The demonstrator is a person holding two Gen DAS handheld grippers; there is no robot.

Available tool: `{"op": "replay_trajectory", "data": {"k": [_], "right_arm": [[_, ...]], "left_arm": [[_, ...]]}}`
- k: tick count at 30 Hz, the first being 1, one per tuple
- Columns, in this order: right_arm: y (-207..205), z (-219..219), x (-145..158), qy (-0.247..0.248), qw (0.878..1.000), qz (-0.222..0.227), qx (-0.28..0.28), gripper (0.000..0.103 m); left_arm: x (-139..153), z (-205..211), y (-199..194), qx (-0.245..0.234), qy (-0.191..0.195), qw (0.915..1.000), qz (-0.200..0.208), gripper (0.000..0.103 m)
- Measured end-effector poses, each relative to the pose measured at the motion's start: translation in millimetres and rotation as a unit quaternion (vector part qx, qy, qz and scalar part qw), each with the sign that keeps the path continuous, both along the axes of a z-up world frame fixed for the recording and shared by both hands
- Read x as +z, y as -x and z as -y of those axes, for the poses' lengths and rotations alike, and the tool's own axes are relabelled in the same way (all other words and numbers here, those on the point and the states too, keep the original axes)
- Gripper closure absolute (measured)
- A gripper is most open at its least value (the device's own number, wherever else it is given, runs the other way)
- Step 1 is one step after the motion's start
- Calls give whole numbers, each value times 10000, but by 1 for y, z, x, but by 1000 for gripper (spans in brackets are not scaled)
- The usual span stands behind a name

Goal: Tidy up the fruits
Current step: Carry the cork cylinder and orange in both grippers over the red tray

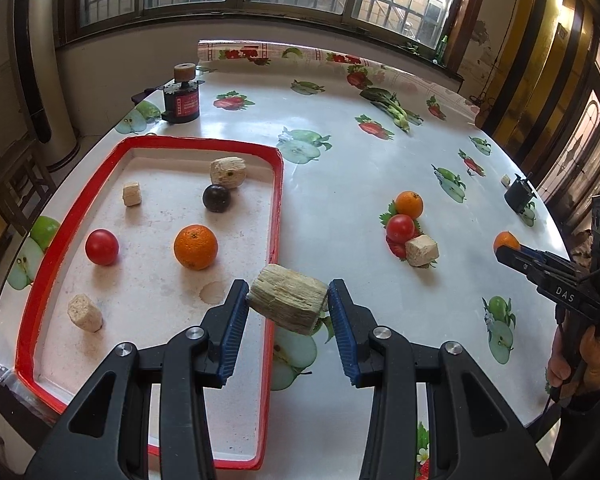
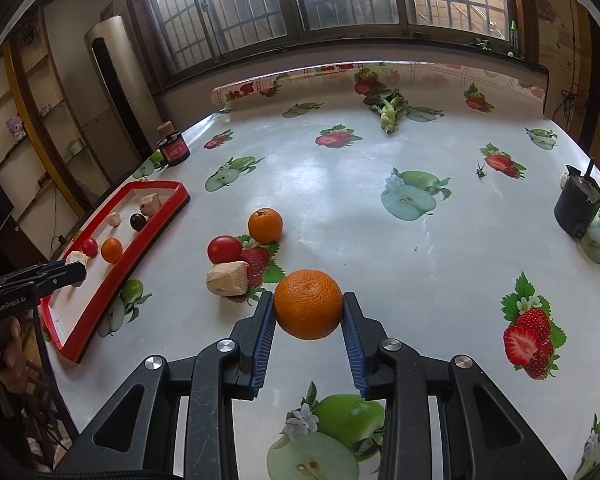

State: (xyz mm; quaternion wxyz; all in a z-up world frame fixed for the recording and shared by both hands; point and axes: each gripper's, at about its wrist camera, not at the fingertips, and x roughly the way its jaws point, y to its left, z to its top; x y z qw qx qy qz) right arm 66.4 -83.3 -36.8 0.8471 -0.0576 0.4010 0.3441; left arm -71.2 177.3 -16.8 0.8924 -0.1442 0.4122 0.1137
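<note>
My left gripper point(image 1: 288, 292) is shut on a beige fibrous chunk point(image 1: 287, 299), held above the right rim of the red tray point(image 1: 275, 200). In the tray lie an orange point(image 1: 195, 247), a red tomato point(image 1: 102, 247), a dark plum point(image 1: 217, 198) and three beige chunks. My right gripper point(image 2: 308, 308) is shut on an orange point(image 2: 308, 304) above the table. On the table sit another orange point(image 2: 265, 225), a tomato point(image 2: 224, 249) and a beige chunk point(image 2: 227, 278). The left gripper point(image 2: 76, 272) shows in the right wrist view over the tray point(image 2: 112, 280).
A dark jar point(image 1: 181, 100) stands behind the tray. Leafy greens point(image 1: 392, 108) lie at the far side. A black cup point(image 2: 578, 208) stands at the right edge. The fruit-print tablecloth point(image 2: 340, 168) covers the table.
</note>
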Motion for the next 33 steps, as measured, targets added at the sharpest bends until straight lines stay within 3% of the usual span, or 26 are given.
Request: {"op": "replay_trajectory", "data": {"k": [17, 33], "right_arm": [[43, -77, 5, -11, 9962, 25, 875, 69], [84, -172, 18, -45, 9829, 110, 1836, 70]], "left_arm": [[0, -40, 47, 512, -26, 9987, 40, 64], [-11, -86, 92, 1078, 19, 9942, -49, 64]]}}
